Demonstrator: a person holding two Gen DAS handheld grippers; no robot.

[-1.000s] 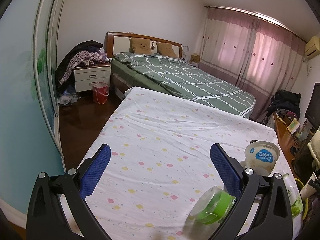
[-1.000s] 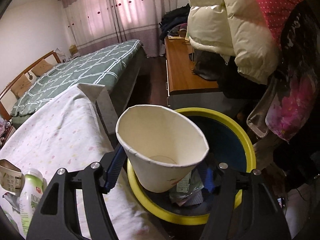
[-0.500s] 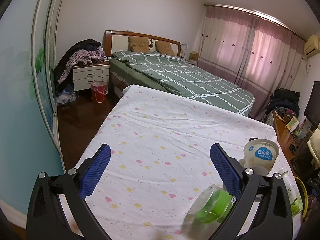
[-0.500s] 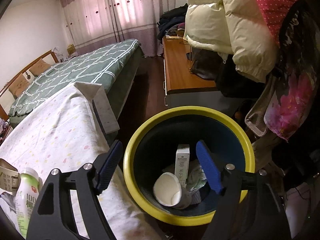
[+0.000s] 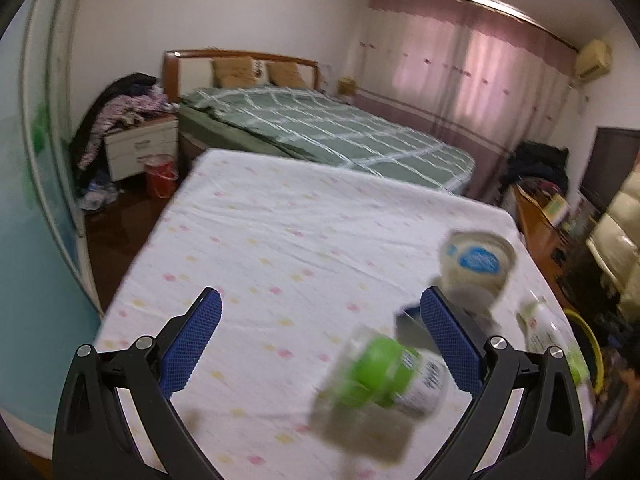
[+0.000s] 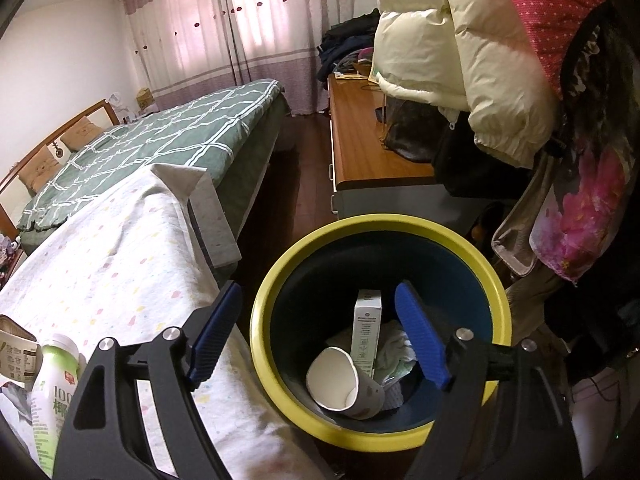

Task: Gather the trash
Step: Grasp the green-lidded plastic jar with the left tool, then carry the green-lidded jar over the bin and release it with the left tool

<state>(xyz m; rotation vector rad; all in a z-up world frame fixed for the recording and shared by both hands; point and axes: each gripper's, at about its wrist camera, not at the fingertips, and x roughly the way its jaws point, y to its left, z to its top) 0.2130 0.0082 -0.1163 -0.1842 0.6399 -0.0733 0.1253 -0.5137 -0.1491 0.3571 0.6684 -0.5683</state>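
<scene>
In the yellow-rimmed bin (image 6: 496, 276) lie a paper cup (image 6: 334, 380) and a carton (image 6: 366, 328)

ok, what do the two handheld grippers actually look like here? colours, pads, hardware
Both look identical. The left gripper and right gripper each have two black plastic arms with triangular cut-outs, round silver pivot bolts near the finger roots, and flat blue fingers with a fine gridded, rubbery-looking texture. No cables, labels or markings show, and no hand or sleeve is in view.
</scene>
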